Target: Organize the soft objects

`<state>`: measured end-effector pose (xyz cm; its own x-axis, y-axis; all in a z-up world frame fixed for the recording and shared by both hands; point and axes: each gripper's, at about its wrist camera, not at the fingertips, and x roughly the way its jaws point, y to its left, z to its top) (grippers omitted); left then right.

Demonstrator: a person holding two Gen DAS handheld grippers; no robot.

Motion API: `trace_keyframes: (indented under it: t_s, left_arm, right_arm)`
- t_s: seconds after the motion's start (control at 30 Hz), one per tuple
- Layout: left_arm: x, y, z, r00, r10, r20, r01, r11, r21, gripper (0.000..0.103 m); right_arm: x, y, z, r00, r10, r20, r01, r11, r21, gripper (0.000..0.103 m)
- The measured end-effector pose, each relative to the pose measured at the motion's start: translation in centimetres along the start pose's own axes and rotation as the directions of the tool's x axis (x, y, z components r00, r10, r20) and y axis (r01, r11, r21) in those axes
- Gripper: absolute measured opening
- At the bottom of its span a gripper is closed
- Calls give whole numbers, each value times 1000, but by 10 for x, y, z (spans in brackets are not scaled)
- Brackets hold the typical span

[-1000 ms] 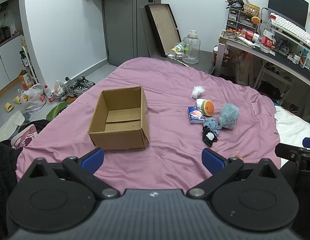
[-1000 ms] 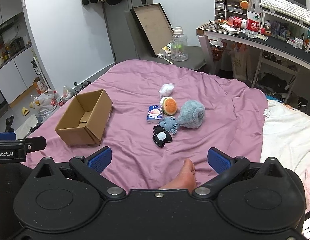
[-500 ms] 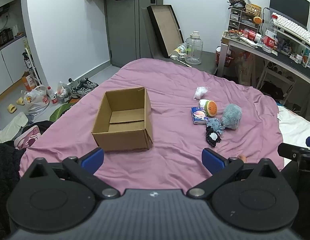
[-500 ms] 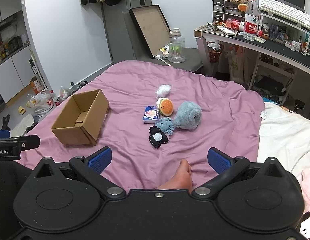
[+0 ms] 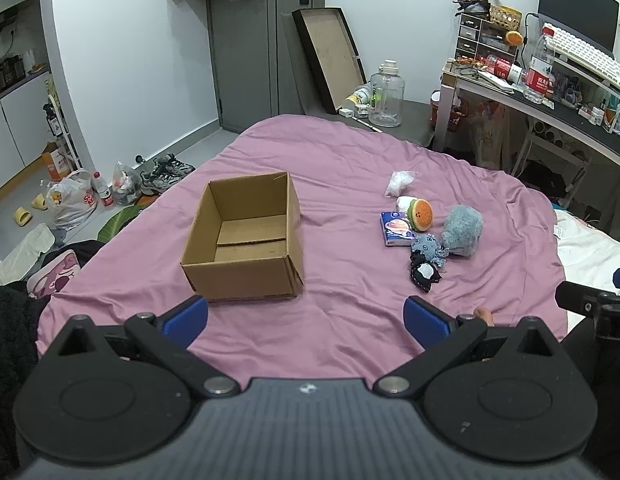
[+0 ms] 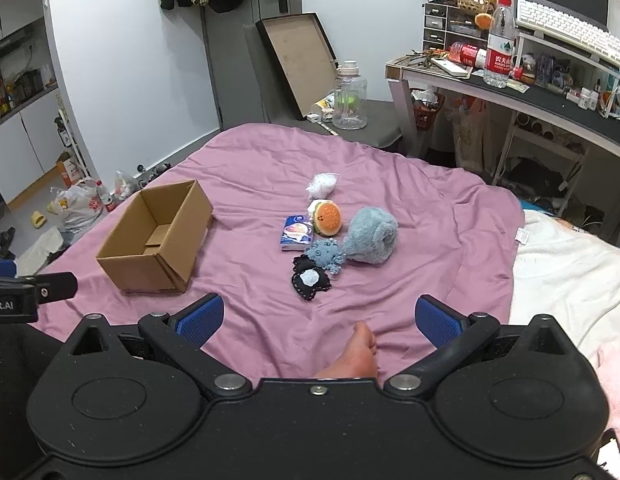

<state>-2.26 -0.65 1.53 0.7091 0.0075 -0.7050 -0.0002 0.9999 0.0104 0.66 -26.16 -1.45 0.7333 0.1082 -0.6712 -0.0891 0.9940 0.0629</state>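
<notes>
Slightly nearer than a second ago, the cluster of soft toys is seen: the black plush point(image 6: 310, 279), the blue octopus point(image 6: 325, 255), the grey-blue plush point(image 6: 372, 238) and the burger plush point(image 6: 328, 218), touching one another near the middle of the pink bed point(image 6: 430, 208). It lies ahead of the right gripper point(image 6: 319, 320), slightly left, and off to the right of the left gripper point(image 5: 306, 316); the right is judged nearer. Both grippers are held spread, empty. The cardboard box point(image 5: 246, 236) is set well apart, toward the bed's left edge.
</notes>
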Motion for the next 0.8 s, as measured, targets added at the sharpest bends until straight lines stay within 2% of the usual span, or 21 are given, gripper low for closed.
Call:
trace_keyframes:
  t_s: [0.33, 0.8]
  left_arm:
    - [2, 0, -2, 1000, -1, -5, 1, 1000, 4, 103]
    - [26, -12, -3, 999, -10, -42, 11, 1000, 20, 103]
  right_arm:
    - [1, -1, 0, 1000, -14, 14, 14, 1000, 0, 103]
    - [17, -9, -5, 999, -36, 8, 36, 999, 6, 103]
